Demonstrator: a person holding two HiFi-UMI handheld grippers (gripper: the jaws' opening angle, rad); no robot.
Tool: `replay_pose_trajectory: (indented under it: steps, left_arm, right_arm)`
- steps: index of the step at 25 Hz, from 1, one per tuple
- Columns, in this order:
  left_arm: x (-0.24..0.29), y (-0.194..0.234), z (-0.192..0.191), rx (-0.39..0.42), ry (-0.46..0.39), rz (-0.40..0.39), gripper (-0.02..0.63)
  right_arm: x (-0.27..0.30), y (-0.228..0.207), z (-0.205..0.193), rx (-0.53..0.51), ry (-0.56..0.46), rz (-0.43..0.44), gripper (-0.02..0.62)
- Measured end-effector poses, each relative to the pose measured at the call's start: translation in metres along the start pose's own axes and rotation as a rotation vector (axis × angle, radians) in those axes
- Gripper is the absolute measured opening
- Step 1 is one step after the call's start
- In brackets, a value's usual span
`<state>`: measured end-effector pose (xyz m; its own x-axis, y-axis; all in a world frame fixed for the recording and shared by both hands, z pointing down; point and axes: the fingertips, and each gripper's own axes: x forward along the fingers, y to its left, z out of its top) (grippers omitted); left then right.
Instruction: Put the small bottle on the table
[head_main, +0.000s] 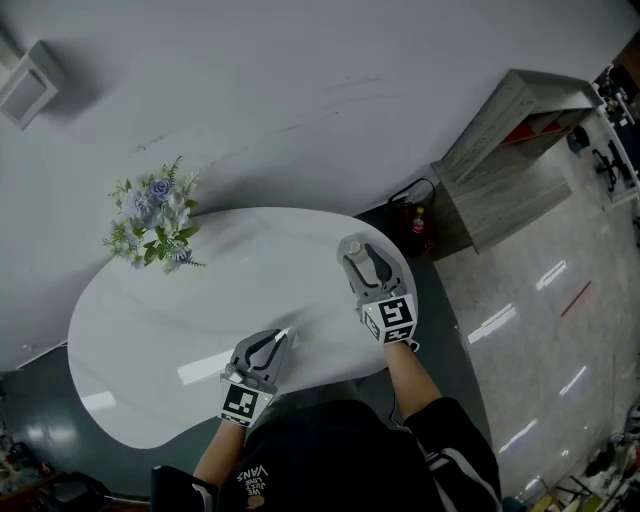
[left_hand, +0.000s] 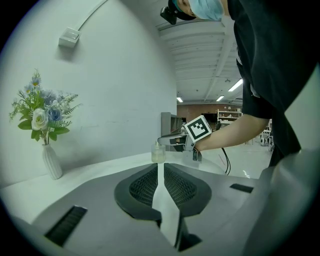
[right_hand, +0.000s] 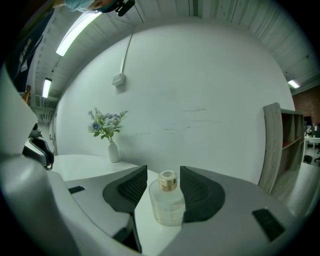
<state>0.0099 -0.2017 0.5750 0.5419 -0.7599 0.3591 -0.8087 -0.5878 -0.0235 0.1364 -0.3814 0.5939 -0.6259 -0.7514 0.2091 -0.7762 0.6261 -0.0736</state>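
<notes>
Since bottle (right_hand: 166, 199) stands upright on table (head_main: 150, 330) at far right, placement appears met | right gripper (right_hand: 164, 172): released, jaws spread around bottle | left gripper (left_hand: 160, 167): clenched, empty, near edge

Looking down, my dark top (head_main: 340, 452) hides the near edge of the table (head_main: 150, 330). The small red thing (head_main: 419, 222) on the floor (head_main: 520, 300), far right, is too small for me to tell.
</notes>
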Motion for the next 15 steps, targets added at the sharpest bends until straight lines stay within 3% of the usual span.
replay_pose_trajectory:
  steps: [6,9,15]
  left_arm:
    - [-0.006,0.001,0.011,0.026,-0.045,-0.044,0.047]
    - [-0.012,0.001,0.020,0.041,-0.071,-0.065,0.041]
    - [-0.031,0.001,0.037,0.069,-0.126,-0.099,0.035]
  right_arm:
    - [-0.033,0.019,0.022,-0.006,-0.020,-0.042,0.186]
    - [-0.051,0.036,0.033,-0.017,-0.030,-0.046,0.113]
    - [-0.082,0.074,0.044,0.008,-0.036,-0.061,0.066]
